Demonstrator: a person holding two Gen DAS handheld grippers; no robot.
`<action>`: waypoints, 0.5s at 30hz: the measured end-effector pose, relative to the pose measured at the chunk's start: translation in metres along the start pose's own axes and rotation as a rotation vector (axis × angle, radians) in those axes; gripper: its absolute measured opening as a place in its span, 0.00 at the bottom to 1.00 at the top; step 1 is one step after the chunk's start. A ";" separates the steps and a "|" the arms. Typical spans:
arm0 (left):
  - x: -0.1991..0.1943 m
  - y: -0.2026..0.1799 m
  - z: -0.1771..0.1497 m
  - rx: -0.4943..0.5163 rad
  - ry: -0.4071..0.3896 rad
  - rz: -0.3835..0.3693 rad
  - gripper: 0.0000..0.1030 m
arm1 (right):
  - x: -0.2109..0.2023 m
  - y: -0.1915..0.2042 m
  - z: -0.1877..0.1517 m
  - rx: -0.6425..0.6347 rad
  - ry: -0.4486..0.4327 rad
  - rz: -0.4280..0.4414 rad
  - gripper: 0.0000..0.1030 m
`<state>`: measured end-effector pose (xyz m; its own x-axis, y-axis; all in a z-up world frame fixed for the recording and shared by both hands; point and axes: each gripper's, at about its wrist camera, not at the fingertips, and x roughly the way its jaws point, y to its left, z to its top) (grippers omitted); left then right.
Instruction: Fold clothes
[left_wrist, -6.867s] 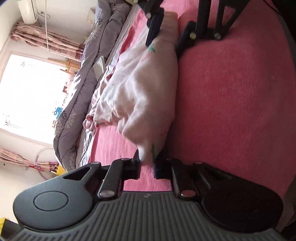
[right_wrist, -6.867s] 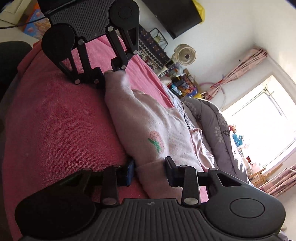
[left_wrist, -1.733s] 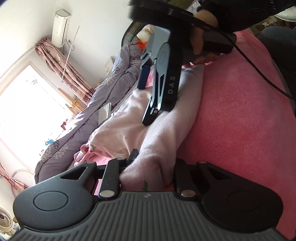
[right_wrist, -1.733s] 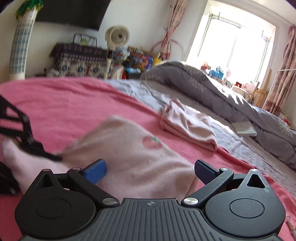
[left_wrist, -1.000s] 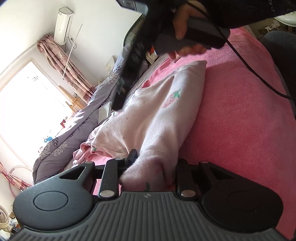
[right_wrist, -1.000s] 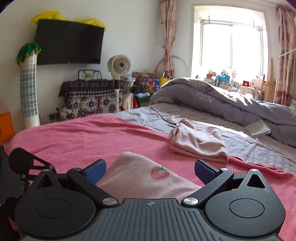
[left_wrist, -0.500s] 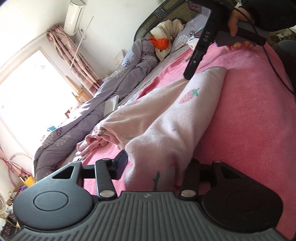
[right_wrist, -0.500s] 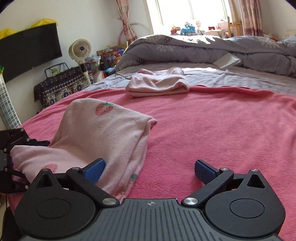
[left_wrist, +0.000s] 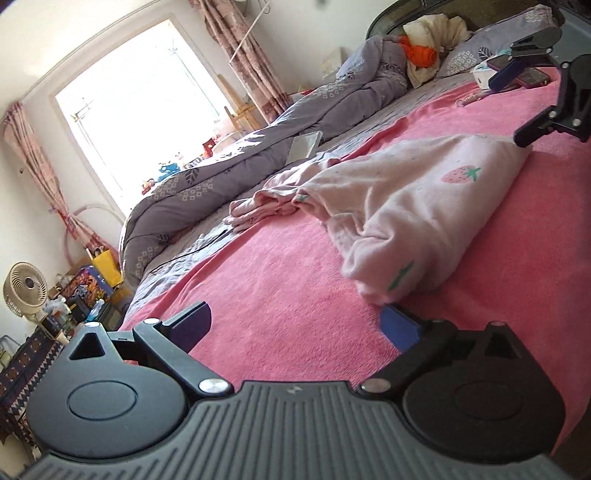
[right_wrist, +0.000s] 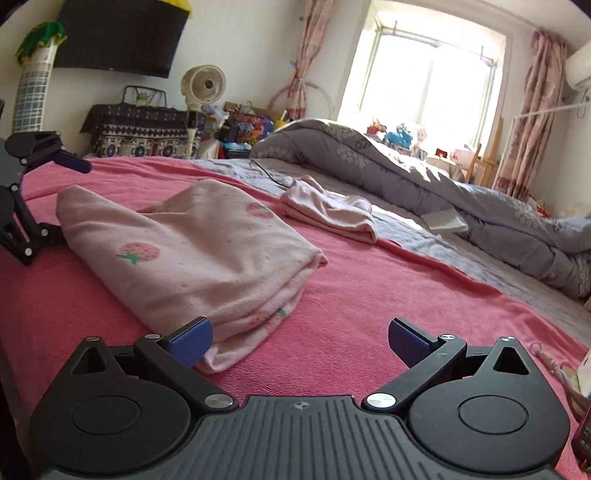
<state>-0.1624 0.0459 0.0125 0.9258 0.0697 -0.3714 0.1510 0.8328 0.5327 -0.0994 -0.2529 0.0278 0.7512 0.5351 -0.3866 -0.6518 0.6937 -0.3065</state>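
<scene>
Two matching handheld grippers, matte black plastic throughout. Left gripper (left_wrist: 295, 321): ribbed, grooved housing at 6 o'clock, a round disc-shaped hub at 7 and at 5 o'clock, angled linkage arms with triangular cut-outs, silver screw heads at the pivots, blue textured pads (left_wrist: 400, 326) on the fingers. Right gripper (right_wrist: 299, 338): same build, a small star-like mark centred on the ribbed housing.

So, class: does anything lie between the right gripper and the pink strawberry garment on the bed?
Nothing visible does. The right gripper stands open right at the garment, whose near corner lies beside its left finger on the pink blanket.
</scene>
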 end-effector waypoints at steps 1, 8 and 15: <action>-0.004 0.001 -0.001 -0.009 0.007 0.023 0.97 | -0.004 0.012 0.002 -0.072 -0.031 0.021 1.00; -0.025 0.016 -0.012 -0.168 0.028 0.100 0.97 | 0.005 0.106 0.009 -0.501 -0.136 0.021 1.00; -0.034 0.028 -0.018 -0.354 0.010 0.121 0.98 | 0.066 0.134 0.041 -0.423 -0.129 -0.012 0.99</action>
<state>-0.1958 0.0774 0.0263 0.9258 0.1834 -0.3305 -0.0902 0.9564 0.2779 -0.1335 -0.1051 -0.0034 0.7486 0.6024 -0.2770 -0.6076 0.4560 -0.6502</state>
